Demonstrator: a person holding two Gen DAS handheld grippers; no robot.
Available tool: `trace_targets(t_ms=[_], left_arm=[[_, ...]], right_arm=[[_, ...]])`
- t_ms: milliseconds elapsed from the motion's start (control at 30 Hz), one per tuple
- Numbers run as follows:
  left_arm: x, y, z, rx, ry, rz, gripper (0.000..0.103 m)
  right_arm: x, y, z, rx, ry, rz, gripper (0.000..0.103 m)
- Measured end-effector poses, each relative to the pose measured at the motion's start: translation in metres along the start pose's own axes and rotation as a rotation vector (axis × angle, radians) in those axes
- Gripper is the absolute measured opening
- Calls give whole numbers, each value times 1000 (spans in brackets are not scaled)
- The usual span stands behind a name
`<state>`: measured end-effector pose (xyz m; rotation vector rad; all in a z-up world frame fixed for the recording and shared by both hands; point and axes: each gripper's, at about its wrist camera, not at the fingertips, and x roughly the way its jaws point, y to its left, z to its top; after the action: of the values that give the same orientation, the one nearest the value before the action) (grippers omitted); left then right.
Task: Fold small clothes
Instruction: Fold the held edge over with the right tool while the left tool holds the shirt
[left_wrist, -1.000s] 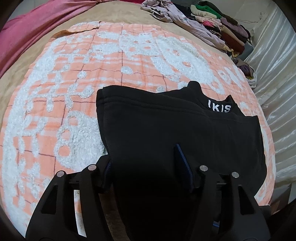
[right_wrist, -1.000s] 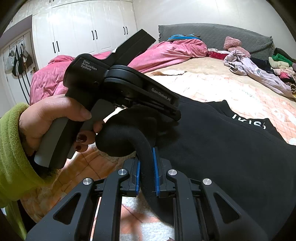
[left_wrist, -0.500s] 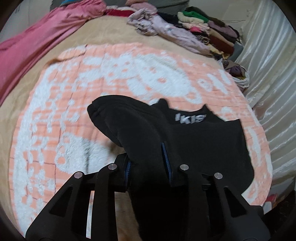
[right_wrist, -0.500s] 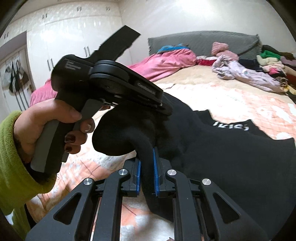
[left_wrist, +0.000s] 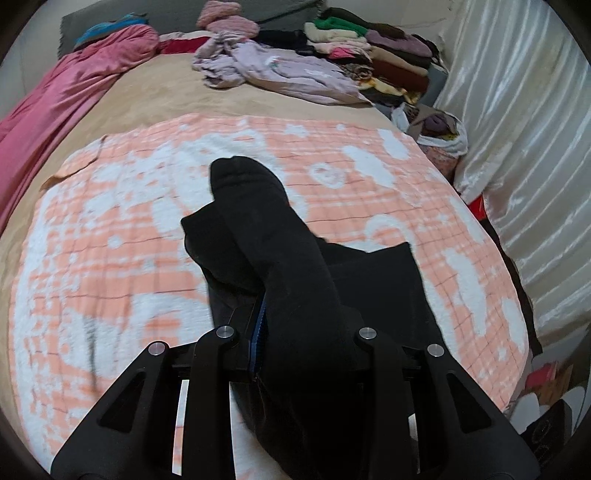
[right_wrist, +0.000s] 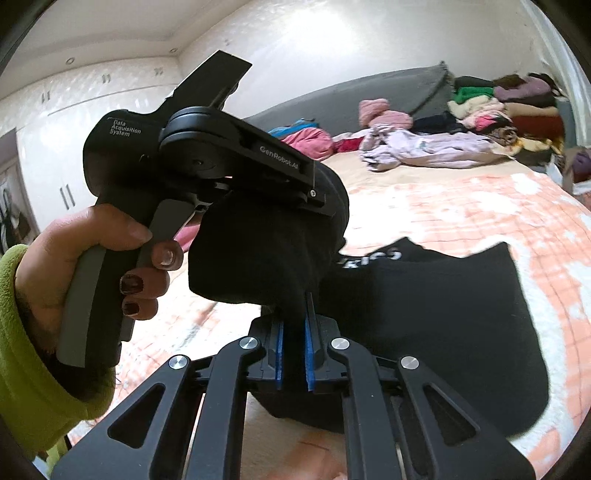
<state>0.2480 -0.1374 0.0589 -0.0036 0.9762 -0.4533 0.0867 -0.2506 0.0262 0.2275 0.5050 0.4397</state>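
Observation:
A black garment (left_wrist: 373, 280) with white lettering (right_wrist: 373, 256) lies on the orange-and-white blanket (left_wrist: 110, 229). My left gripper (left_wrist: 295, 332) is shut on a bunched black edge of it and holds that edge up above the blanket. My right gripper (right_wrist: 293, 343) is shut on the same lifted edge, right beside the left gripper's body (right_wrist: 207, 147), which a hand holds in the right wrist view. The rest of the garment (right_wrist: 443, 314) hangs down to the blanket at the right.
A pile of lilac and mixed clothes (left_wrist: 295, 70) lies at the far end of the bed. A pink duvet (left_wrist: 55, 96) runs along the left. Shiny white curtains (left_wrist: 517, 147) and a bag of items (left_wrist: 439, 129) stand at the right edge.
The left gripper closed on the garment's near edge. Both grippers lifted that edge up off the blanket and tilted upward, so more of the room shows.

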Motion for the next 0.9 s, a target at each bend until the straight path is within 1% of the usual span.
trace_targets(t_ms=[200,333,467,567,667,767,800,867,900], left_arm=[[22,-40,6,37,29,2,20],[43,-64,3,59,59,-1,20],[60,-83,-5,85,81,8,20],[71,-92,-9,98,88,22,20],[80,-94,-12,95,98,24,22],[84,-93,-12,87,106,7,29],[84,-94,-12,84,111,-7,33],[82,-94,-10,77,116,-26,37],[80,-92,-8,63,118,-54,50]], right_arm=[[-17,-26,-4,62,-16,-40,8],[-26,-40,-14,108,-8,-64,8],[-31,-59,-27,172,20,-94,8],[-30,-69,-34,207,39,-104,8],[-27,-76,-38,232,54,-112,8],[-23,-77,-39,238,67,-127,8],[-23,-78,-39,241,71,-131,9],[-23,-78,-41,242,76,-137,10],[-23,-78,-41,245,75,-137,11]])
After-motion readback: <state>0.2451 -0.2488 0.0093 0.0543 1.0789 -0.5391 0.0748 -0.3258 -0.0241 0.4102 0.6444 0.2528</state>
